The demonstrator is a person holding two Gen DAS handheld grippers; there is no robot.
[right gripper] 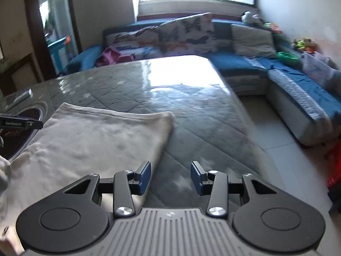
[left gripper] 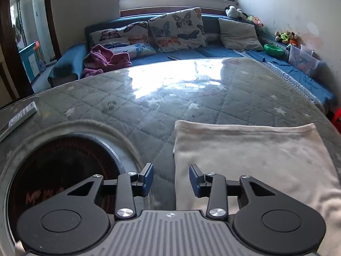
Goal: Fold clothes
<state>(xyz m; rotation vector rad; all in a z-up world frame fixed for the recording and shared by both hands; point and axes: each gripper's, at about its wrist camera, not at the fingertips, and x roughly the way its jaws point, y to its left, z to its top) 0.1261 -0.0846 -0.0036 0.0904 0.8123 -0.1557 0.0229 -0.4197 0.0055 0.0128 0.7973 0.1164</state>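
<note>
A cream-white garment [left gripper: 251, 155] lies flat on the glass-topped table [left gripper: 170, 98], folded to a rough rectangle. My left gripper [left gripper: 171, 178] hovers over the garment's left edge, open, with only table and cloth edge showing between its blue pads. In the right wrist view the same garment [right gripper: 91, 140] spreads to the left. My right gripper [right gripper: 170, 177] hangs just off the garment's right edge, open and holding nothing. The left gripper's tip [right gripper: 21, 122] pokes in at the far left of that view.
A round dark cooktop inset [left gripper: 61, 177] sits in the table at the left, with a flat box [left gripper: 17, 117] beyond it. A blue corner sofa [left gripper: 191, 52] with butterfly cushions, a purple garment [left gripper: 106, 58] and toys wraps the far side. Tiled floor [right gripper: 277, 138] lies right of the table.
</note>
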